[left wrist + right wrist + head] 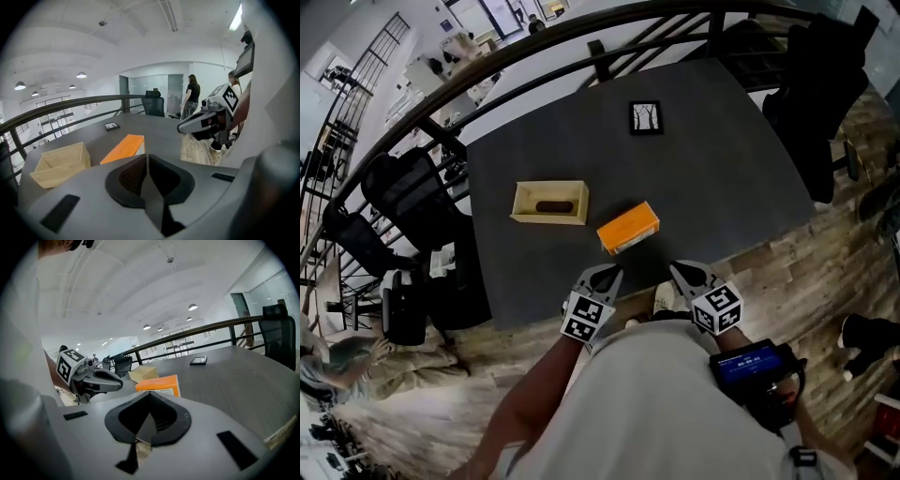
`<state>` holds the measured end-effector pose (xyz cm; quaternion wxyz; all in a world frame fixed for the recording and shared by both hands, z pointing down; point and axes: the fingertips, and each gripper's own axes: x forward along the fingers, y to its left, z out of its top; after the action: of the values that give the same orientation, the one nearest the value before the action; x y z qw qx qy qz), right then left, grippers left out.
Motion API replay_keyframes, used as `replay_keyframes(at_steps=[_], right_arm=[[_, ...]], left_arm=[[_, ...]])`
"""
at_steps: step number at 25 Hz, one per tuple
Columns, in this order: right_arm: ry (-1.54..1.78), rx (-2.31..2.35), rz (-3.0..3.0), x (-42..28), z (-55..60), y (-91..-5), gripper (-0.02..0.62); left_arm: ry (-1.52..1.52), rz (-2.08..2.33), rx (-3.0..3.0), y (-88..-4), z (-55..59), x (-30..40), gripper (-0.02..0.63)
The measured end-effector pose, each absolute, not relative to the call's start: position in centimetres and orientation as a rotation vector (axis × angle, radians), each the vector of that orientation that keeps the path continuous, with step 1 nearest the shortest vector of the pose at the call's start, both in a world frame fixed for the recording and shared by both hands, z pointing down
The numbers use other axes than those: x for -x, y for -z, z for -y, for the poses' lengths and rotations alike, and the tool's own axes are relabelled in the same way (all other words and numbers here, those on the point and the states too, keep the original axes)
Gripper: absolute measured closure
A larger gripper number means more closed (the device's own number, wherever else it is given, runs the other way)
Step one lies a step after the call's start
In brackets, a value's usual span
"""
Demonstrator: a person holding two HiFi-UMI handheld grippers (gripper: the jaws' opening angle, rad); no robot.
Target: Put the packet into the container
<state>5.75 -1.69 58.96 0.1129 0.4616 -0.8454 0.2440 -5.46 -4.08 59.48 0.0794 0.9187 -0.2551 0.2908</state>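
An orange packet (628, 228) lies flat near the front of the dark grey table (722, 178). Just to its left stands an open, light wooden container (549, 202) with a dark slot in its floor. My left gripper (608, 273) and right gripper (681, 270) hover side by side at the table's near edge, just short of the packet, both shut and empty. In the left gripper view the shut jaws point at the packet (124, 147), with the container (61, 161) to its left. In the right gripper view the packet (159, 383) lies straight ahead and the container (143, 373) behind it.
A small black framed card (646, 117) lies at the table's far side. A dark railing (534, 47) curves round behind the table. Black office chairs (403, 197) stand left of the table, another chair (816, 103) at the right. Two people (192, 96) stand far off.
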Motion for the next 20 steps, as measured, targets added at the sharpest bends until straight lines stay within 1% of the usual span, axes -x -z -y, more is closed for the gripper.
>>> replay_keyframes(at_steps=[7, 8, 10, 14, 15, 17, 18, 20], right_arm=[[-0.751, -1.305, 2.494, -8.0, 5.7, -59.7, 0.588], [-0.759, -1.295, 2.495, -8.2, 6.3, -60.0, 0.586], [-0.773, -1.280, 2.497, -8.6, 7.3, -60.5, 0.588], [-0.789, -1.264, 2.501, -9.2, 8.8, -60.8, 0.588], [-0.790, -1.259, 2.501, -9.2, 9.0, -60.8, 0.587], [-0.790, -1.245, 2.503, -9.1, 9.1, -60.8, 0.588], [-0.788, -1.240, 2.505, -9.0, 9.2, -60.8, 0.587], [-0.788, -1.239, 2.507, -9.0, 9.3, -60.7, 0.587]], left_arm=[[-1.009, 0.765, -2.723, -60.6, 7.7, 3.4, 0.590], [-1.037, 0.758, -2.721, -60.9, 8.2, 3.1, 0.575], [-1.086, 0.745, -2.721, -61.4, 9.2, 2.6, 0.529], [-1.185, 0.712, -2.737, -61.8, 10.9, 1.6, 0.470], [-1.221, 0.693, -2.737, -62.0, 11.1, 1.4, 0.437], [-1.304, 0.645, -2.724, -62.6, 11.4, 1.2, 0.337], [-1.343, 0.626, -2.713, -62.9, 11.7, 1.3, 0.308], [-1.408, 0.597, -2.683, -63.3, 12.5, 1.5, 0.274]])
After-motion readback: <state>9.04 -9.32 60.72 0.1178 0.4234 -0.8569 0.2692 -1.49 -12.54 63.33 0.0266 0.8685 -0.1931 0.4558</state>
